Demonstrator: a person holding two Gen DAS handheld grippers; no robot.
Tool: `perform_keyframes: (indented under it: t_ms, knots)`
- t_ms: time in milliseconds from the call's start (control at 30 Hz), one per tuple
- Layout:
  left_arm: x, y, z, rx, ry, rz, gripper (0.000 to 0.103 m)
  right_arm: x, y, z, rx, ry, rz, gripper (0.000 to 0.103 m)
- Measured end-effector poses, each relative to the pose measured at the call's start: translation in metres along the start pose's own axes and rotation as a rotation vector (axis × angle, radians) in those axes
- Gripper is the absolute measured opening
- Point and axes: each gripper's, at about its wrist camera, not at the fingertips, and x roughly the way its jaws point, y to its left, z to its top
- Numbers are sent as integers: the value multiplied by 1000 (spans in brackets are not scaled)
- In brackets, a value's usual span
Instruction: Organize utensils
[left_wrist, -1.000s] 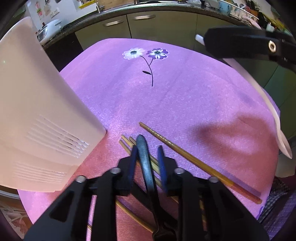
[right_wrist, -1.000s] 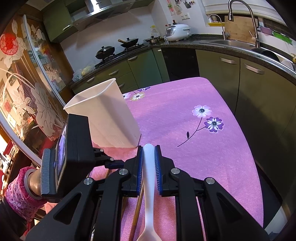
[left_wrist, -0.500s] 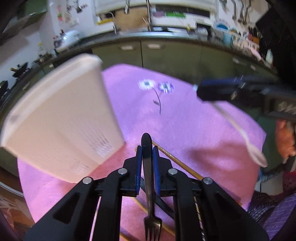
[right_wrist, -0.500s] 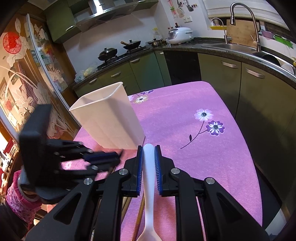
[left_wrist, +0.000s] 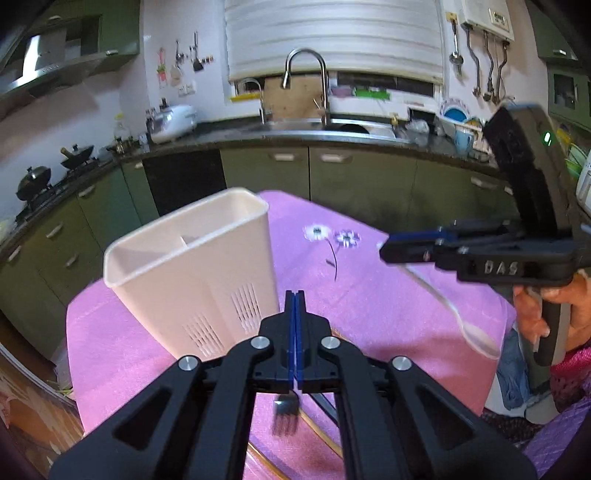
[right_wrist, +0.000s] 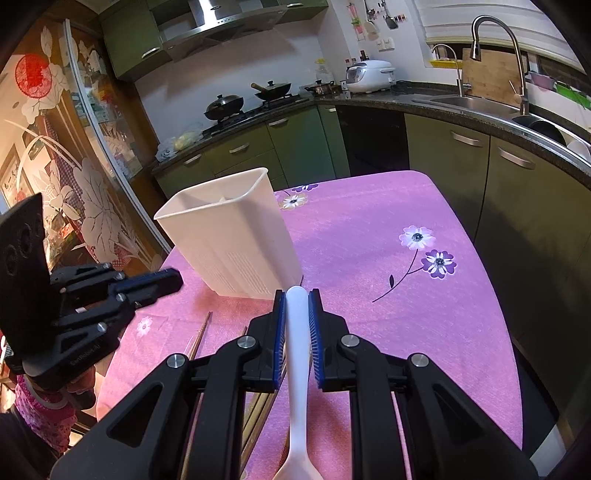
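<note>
Holder: white plastic utensil holder (left_wrist: 199, 280) upright on the desk (left_wrist: 388, 306), left of centre in the left wrist view; slotted vents low on its near wall. An inner divider shows at the rim; contents cannot be made out.
Left claw: left claw (left_wrist: 295, 306) closed on a black fork (left_wrist: 285, 410); tines hang blurred beneath the jaws at lower centre, handle hidden between the blue pads.
Right claw: right claw (right_wrist: 295, 306) clamped on a white spoon (right_wrist: 297, 369); handle tip pokes out past the jaws, bowl at the bottom edge of the frame.
Chopsticks: wooden chopsticks (right_wrist: 201, 334) lie flat on the pink cloth, lower left of the right wrist view, just beside the holder's base.
Change: a second ago the fork lay on the chopsticks between parted jaws; now it is lifted clear and the left claw has risen to rim height.
Room: both claws sit near the holder's near side, well apart from each other. Desk's far edge is close behind the holder; green cabinets (right_wrist: 461, 177) beyond it.
</note>
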Motion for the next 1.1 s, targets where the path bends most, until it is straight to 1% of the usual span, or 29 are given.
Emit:
perform_keyframes:
  t_ms: [33,67,100,133,167,200,400,467,500,633,767,867,900,933,967,1033,1100]
  knots:
    - [5,0,-2,9,29,-2,0,-1,0,0,-1,0,-2,13]
    - [14,-4,-5,26,78,-2,0,-1,0,0,-1,-1,-3,13]
    - [21,-7,-7,36,100,2,6,-2,-1,0,1,-3,-4,13]
    - [27,-10,-11,48,121,6,21,-3,-2,0,1,-4,-4,13]
    - [35,-12,-13,64,139,3,28,-3,-3,1,2,-4,-4,13]
    - [45,-14,-16,80,155,0,28,-3,-3,0,3,-3,-3,13]
    - [99,-7,-19,108,237,11,28,-4,-10,-1,13,-1,-6,13]
    - [110,-6,-20,119,262,11,23,-4,-15,0,21,-3,-10,13]
    - [114,-6,-22,127,277,1,19,-4,-18,0,26,-3,-12,13]
    - [120,-2,-27,142,296,-12,19,-4,-26,1,42,-6,-11,13]
    - [129,2,-30,142,328,-12,19,-3,-25,1,40,-5,-5,13]
    - [133,3,-32,141,329,-18,18,-1,-24,1,36,-2,-6,13]
    - [133,3,-32,140,329,-20,17,-1,-24,1,37,-1,-7,13]
    - [133,3,-32,136,329,-27,12,0,-23,1,38,0,-7,13]
    - [134,2,-33,134,331,-40,10,0,-23,1,40,0,-8,13]
    - [138,-1,-31,144,327,-30,10,2,-24,0,42,3,-10,13]
    - [136,1,-32,124,316,-37,10,4,-24,0,42,9,-13,13]
